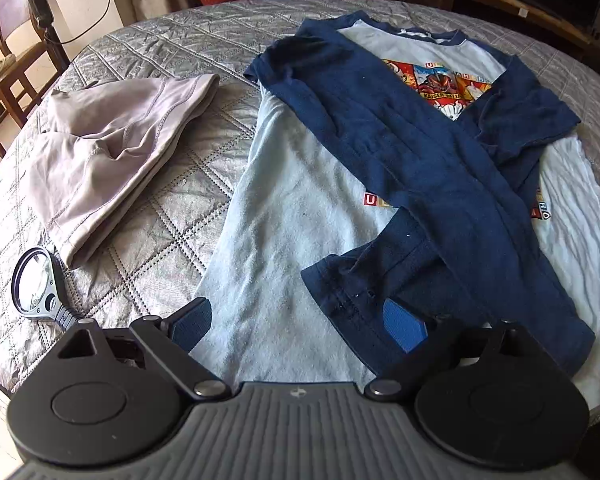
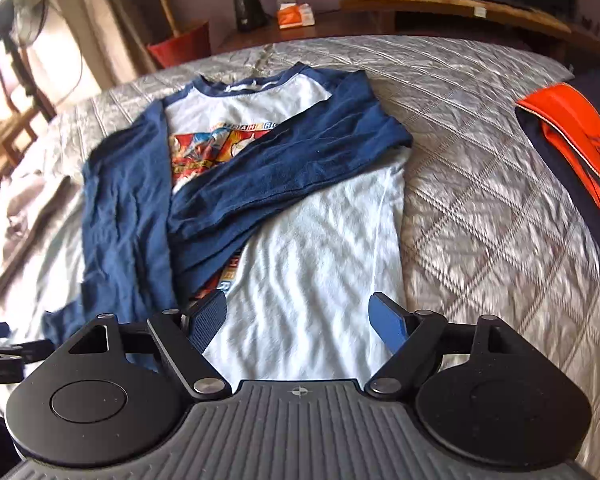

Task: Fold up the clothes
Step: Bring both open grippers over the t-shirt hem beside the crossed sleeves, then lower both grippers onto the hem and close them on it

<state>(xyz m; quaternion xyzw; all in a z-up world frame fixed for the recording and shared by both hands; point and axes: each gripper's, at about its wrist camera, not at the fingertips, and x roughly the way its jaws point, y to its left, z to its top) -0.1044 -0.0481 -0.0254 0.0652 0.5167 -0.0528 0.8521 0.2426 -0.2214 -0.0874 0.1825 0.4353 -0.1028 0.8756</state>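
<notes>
— How is the left black two-finger gripper with blue ribbed pads held?
— It is tilted steeply downward, jaws spread wide, nothing clamped between them.
— And the right black gripper with blue pads?
— It is likewise angled down, jaws parted, nothing gripped.

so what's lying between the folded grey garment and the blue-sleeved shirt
Only bare quilted bedspread separates the grey garment from the shirt; nothing lies on that strip. The left wrist view shows it.
</notes>
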